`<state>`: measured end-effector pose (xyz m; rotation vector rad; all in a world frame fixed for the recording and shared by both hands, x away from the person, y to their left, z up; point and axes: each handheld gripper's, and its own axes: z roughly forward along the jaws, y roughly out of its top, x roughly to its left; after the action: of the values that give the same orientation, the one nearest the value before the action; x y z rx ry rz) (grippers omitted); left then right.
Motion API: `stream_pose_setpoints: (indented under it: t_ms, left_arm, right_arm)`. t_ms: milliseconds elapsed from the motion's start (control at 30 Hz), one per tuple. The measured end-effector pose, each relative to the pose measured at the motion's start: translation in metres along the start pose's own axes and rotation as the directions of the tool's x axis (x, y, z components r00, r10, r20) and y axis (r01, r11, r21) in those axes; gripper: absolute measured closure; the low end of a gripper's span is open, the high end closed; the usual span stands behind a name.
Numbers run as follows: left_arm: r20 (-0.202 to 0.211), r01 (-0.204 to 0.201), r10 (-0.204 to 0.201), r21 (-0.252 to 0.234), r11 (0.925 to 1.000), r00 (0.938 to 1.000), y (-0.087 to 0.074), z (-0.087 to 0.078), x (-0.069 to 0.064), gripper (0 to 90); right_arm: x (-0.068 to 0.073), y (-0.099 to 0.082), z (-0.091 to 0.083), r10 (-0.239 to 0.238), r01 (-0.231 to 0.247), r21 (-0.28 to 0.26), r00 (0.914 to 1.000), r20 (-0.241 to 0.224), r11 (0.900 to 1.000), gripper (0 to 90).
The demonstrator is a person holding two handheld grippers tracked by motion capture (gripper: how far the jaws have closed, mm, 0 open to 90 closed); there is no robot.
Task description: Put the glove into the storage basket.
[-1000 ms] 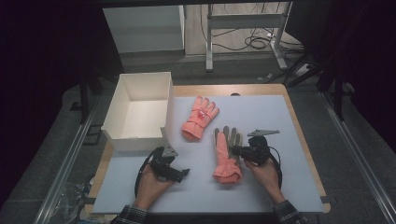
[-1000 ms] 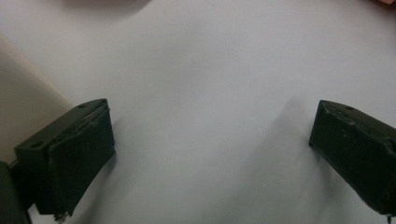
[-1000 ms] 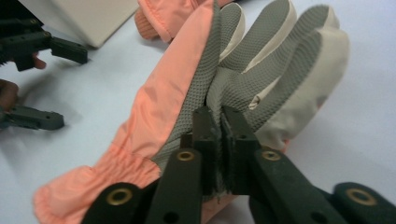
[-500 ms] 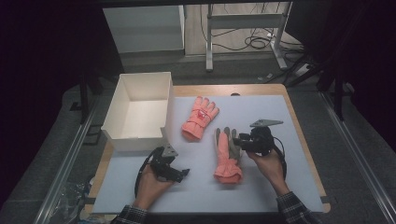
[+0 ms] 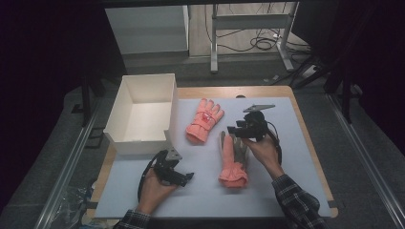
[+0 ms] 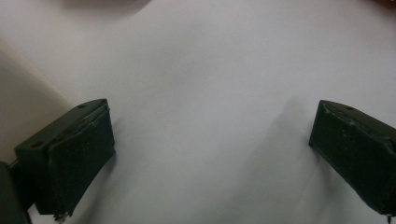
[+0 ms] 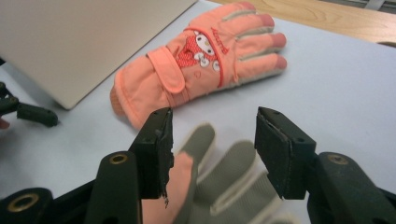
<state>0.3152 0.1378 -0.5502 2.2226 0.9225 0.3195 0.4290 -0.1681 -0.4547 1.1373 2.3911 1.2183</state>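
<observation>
Right tool (image 5: 237,130) has just been opening, nothing pinched, over the fingers of the near glove (image 5: 233,161), which lies palm-up on the worktop (image 5: 286,167), its long axis toward the person. Left tool (image 5: 185,177) rests released, farther off. Second glove (image 7: 201,60) beyond.

There are 2 pink gloves on the white mat. The near glove (image 5: 233,160) lies flat with its grey palm side up. Its fingers point to the far side and its pink cuff is at the near end. The far glove (image 5: 204,120) lies flat a little to the left, near the first glove but not touching it. Its pink back faces up, with a small cartoon face and a strap across the wrist. Its fingers point far and a bit right.
</observation>
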Motion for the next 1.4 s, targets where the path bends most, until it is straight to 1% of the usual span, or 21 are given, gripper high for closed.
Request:
stream_pose_setpoints:
  t_ms: [233,333,500,700,867,933,1033,1133,1200,1267,1367,1400]
  left_arm:
    - [0.001,0.0,0.0,-0.002,1.0,1.0,0.0,0.0,0.0,0.1]
    - [0.0,-0.002,0.002,-0.001,1.0,1.0,0.0,0.0,0.0,0.1]
    - [0.001,-0.001,0.001,-0.001,1.0,1.0,0.0,0.0,0.0,0.1]
    - [0.0,-0.001,0.001,0.0,1.0,1.0,0.0,0.0,0.0,0.0]
    - [0.0,-0.001,0.001,0.0,1.0,1.0,0.0,0.0,0.0,0.0]
    - [0.0,0.0,0.0,0.001,1.0,1.0,0.0,0.0,0.0,0.0]
    - [0.0,0.0,0.0,0.001,1.0,1.0,0.0,0.0,0.0,0.0]
    - [0.001,0.002,-0.002,-0.001,1.0,1.0,0.0,0.0,0.0,0.0]
    - [0.001,0.002,-0.002,-0.002,1.0,1.0,0.0,0.0,0.0,0.1]
    - [0.001,0.002,-0.002,-0.001,1.0,1.0,0.0,0.0,0.0,0.0]
    - [0.001,0.002,-0.002,-0.001,1.0,1.0,0.0,0.0,0.0,0.0]
    - [0.001,0.001,-0.001,-0.001,1.0,1.0,0.0,0.0,0.0,0.0]
  right_arm:
    - [0.003,0.018,0.024,-0.005,0.005,0.019,0.9998,-0.018,0.9998,46.5]
    - [0.005,0.024,0.036,-0.015,0.016,0.036,0.9997,-0.02,0.9992,46.7]
    - [0.006,0.036,0.055,-0.03,0.031,0.05,0.9991,-0.032,0.9983,49.2]
    - [0.008,0.051,0.075,-0.038,0.04,0.07,0.9988,-0.03,0.9967,54.1]
    - [0.009,0.059,0.09,-0.039,0.041,0.096,0.9991,-0.018,0.9945,58.3]
    - [0.009,0.061,0.097,-0.038,0.039,0.106,0.9992,-0.014,0.9936,58.6]
    - [0.009,0.063,0.106,-0.036,0.037,0.124,0.9993,-0.006,0.9916,58.1]
    - [0.008,0.064,0.116,-0.039,0.038,0.141,0.9992,0.006,0.9893,55.0]
    - [0.007,0.064,0.123,-0.039,0.036,0.158,0.9991,0.016,0.9868,52.1]
    - [0.007,0.064,0.13,-0.048,0.042,0.177,0.9984,0.03,0.9833,48.0]
    - [0.005,0.063,0.138,-0.049,0.042,0.195,0.9984,0.029,0.9799,46.1]
    - [0.005,0.062,0.141,-0.053,0.046,0.209,0.9982,0.028,0.9769,46.1]
